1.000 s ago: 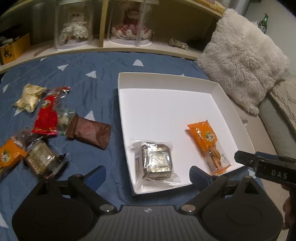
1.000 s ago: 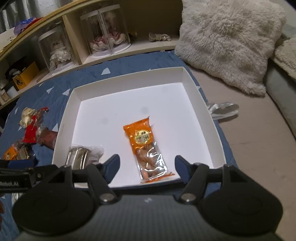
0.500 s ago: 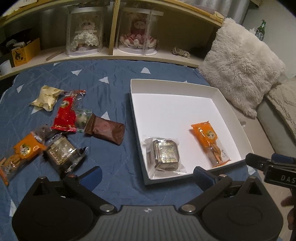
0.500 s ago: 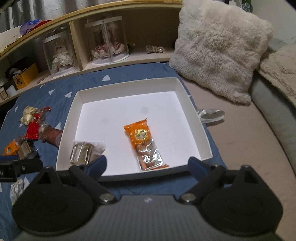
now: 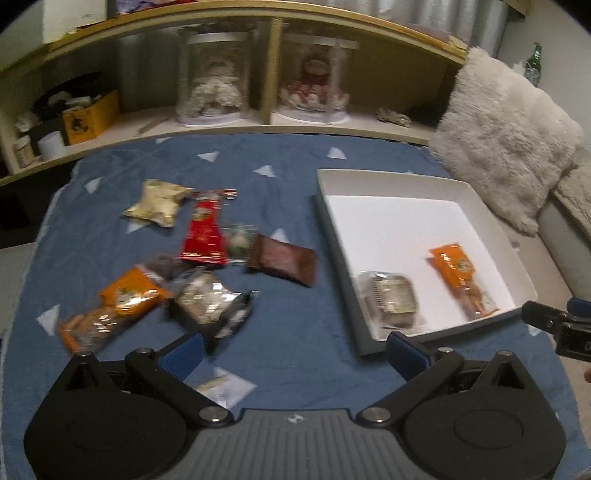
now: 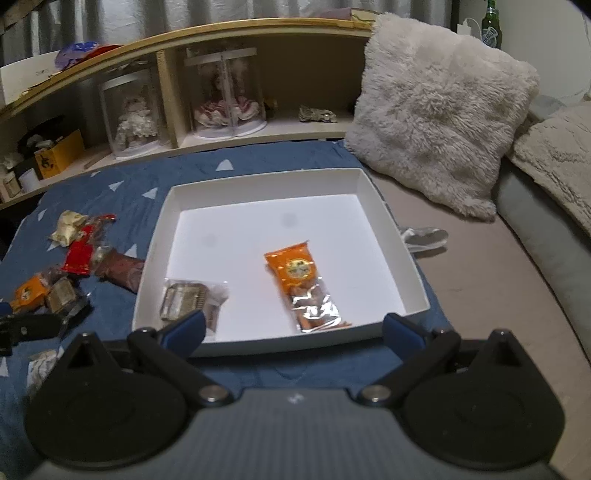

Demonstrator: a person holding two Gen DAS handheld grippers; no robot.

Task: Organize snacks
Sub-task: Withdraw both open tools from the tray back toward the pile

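Pulling back from the shallow white cardboard tray (image 6: 413,273), both grippers now hang empty above the blue triangle-print quilt (image 5: 295,192).

Right gripper (image 6: 293,326) jaws are opening, nothing between them; left gripper (image 5: 295,350) stands wide and empty. An orange clear-window biscuit packet (image 6: 301,284) and a clear-wrapped square cake (image 6: 184,297) lie apart in the tray, so two snacks look sorted. Compared with a second ago, the left view has swung toward the loose pile, bringing the second orange packet (image 5: 122,299) and gold foil pouch (image 5: 157,201) into fuller view.

A wooden shelf (image 6: 236,33) runs along the back, holding two dolls in clear cases (image 6: 227,92); grey curtains (image 6: 184,14) hang above; a fluffy white cushion (image 6: 439,107) leans beside the blue bedspread (image 5: 258,177); dim light.
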